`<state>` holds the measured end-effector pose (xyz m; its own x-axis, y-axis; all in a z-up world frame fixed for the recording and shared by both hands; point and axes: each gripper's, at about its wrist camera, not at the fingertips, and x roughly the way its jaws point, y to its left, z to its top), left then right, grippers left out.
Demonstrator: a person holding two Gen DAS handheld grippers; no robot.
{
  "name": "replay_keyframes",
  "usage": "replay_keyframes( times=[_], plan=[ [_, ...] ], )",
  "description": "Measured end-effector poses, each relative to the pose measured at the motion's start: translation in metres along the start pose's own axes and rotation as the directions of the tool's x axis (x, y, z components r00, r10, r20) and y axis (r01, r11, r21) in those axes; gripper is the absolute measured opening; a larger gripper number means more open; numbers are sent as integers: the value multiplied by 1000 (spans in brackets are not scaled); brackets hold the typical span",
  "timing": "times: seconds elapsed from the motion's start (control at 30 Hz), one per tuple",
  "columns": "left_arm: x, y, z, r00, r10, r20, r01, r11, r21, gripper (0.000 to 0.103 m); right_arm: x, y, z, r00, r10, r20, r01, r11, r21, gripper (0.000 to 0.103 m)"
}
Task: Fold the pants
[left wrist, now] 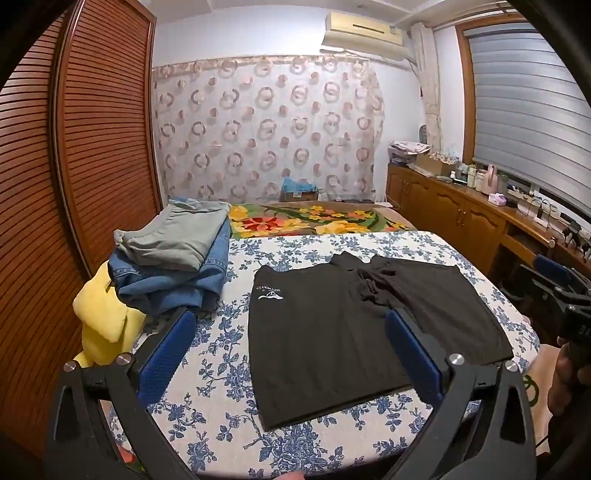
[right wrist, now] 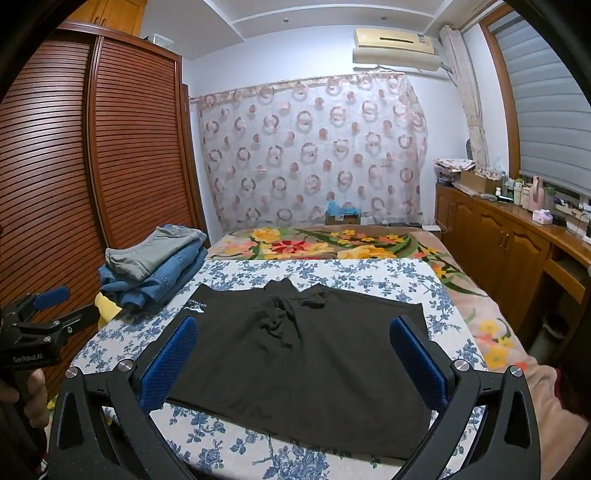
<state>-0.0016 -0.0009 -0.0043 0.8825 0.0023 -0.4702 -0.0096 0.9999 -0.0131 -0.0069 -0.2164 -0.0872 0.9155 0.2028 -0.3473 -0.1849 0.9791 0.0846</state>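
A pair of black pants (left wrist: 354,332) lies spread flat on the blue-flowered sheet (left wrist: 229,354) covering the near part of the bed, its crotch bunched into wrinkles near the middle. A small white logo (left wrist: 269,291) sits on the left leg, with a line of lettering above a wave-like mark; the letters appear reversed or upside down and I cannot read them.

The left gripper (left wrist: 291,339) hovers over the pants with its blue-padded jaws spread wide, holding nothing. The right gripper (right wrist: 295,347) hangs over the same garment, also gaping wide and empty. In the right wrist view the left tool's black body carries white lettering (right wrist: 27,357) that looks like "GenRobot.AI".

To the left, a folded grey garment (left wrist: 173,240) rests on folded blue jeans (left wrist: 173,284), with something yellow (left wrist: 103,317) beside the pile. Beyond the sheet a bright floral blanket (left wrist: 303,218) covers the far part of the bed. An unbranded air conditioner (left wrist: 364,35) is mounted high on the wall.
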Motion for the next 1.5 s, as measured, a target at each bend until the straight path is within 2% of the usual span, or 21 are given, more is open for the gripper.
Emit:
replay_keyframes(
  times=[1.5],
  plan=[
    [1, -1, 4, 1000, 1, 16, -1, 1000, 10, 103, -2, 0, 0, 1000, 3, 5, -3, 1000, -1, 103]
  ],
)
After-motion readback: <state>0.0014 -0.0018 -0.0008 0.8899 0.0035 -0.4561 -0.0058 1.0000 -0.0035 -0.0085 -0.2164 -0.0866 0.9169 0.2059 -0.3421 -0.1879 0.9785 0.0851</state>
